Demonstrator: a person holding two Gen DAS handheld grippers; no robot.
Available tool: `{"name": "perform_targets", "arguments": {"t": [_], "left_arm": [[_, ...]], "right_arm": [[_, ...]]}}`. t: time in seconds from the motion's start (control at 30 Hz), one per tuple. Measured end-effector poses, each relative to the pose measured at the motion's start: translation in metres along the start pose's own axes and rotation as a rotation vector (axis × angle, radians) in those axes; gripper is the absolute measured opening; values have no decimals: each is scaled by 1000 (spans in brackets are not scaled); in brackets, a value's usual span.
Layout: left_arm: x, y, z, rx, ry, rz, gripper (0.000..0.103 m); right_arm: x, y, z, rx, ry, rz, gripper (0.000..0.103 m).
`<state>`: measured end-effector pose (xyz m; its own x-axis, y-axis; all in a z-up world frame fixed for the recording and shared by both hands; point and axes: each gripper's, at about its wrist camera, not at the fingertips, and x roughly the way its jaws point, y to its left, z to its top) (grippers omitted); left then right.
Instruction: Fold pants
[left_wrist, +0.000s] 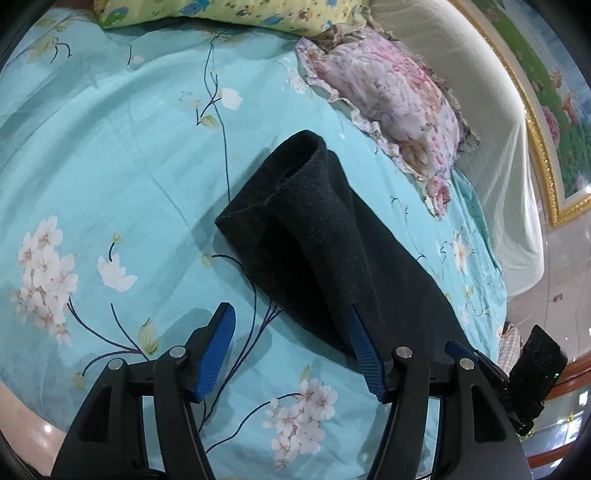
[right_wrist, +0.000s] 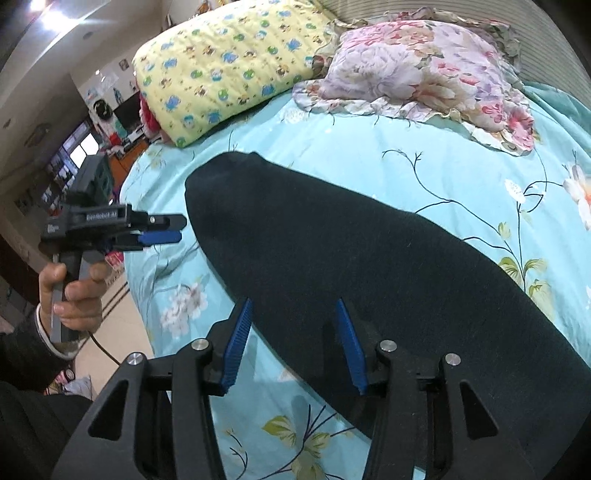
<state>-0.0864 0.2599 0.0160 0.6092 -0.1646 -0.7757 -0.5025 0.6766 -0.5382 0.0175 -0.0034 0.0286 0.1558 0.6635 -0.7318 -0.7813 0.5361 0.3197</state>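
Black pants (left_wrist: 314, 236) lie folded lengthwise on the turquoise flowered bedsheet (left_wrist: 110, 166), one end rolled open and pointing away. My left gripper (left_wrist: 291, 317) is open over the sheet, its right finger touching the near edge of the pants. In the right wrist view the pants (right_wrist: 351, 251) stretch from centre to lower right. My right gripper (right_wrist: 293, 310) is open over the pants' near edge, holding nothing. The left gripper (right_wrist: 173, 230) also shows there, held in a hand left of the pants' end.
A pink flowered pillow (left_wrist: 399, 110) and a yellow patterned quilt (right_wrist: 229, 62) lie at the head of the bed. A white headboard (left_wrist: 498, 147) stands beyond. The bed's edge (right_wrist: 136, 266) drops to the floor at left.
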Motion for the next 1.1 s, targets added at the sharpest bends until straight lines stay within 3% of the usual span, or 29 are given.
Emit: {"name": "perform_targets", "arguments": {"t": [0.23, 0.47, 0.6, 0.8, 0.87, 0.97, 1.1], "left_arm": [[7, -2, 9, -24, 25, 23, 73], [14, -2, 23, -50, 44, 34, 77], [15, 4, 30, -69, 30, 70, 78], [23, 20, 29, -101, 44, 63, 78], [25, 19, 29, -87, 31, 69, 78], [30, 12, 30, -42, 13, 105, 78], [39, 0, 31, 26, -13, 155, 72]], "right_arm": [[-5, -10, 7, 56, -37, 7, 49], [-11, -52, 36, 211, -114, -23, 49], [1, -78, 56, 281, -113, -45, 49], [46, -102, 71, 288, 12, -102, 49], [62, -105, 70, 275, 73, -126, 49], [70, -102, 69, 244, 92, -136, 49], [76, -89, 71, 150, 154, -154, 36]]}}
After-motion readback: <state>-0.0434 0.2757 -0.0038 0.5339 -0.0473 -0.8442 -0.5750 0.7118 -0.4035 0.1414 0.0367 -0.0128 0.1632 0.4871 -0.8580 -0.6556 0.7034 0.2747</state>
